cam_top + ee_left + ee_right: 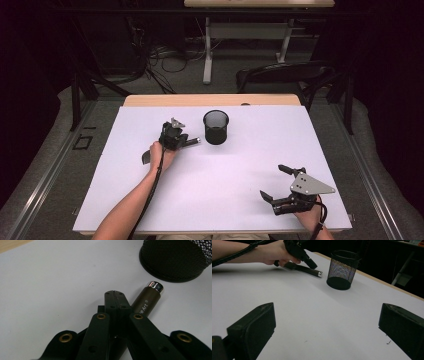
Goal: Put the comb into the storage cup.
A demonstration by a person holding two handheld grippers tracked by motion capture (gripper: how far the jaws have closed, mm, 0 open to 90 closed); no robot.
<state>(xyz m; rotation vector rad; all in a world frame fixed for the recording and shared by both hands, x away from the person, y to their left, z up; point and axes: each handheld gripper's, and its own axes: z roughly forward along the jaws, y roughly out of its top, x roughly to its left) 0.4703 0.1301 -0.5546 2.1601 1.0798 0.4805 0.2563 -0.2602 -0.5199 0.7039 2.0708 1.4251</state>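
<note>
The right gripper [275, 182] is held with jaws apart near the desk's [225, 200] near right corner; the left gripper [116, 300] is clamped on the marker [147, 302] beside the mesh cup [216, 127]; lifting and tipping it in is judged next.

Two black jaws of the right gripper [327, 330] are being held wide apart above the white table [317, 315] — nothing is lying between them. Farther off, a brown pen [303, 269] with a silver tip is being pinned by the left gripper [312, 265] — just beside a black mesh cup [342, 270] standing upright.
</note>
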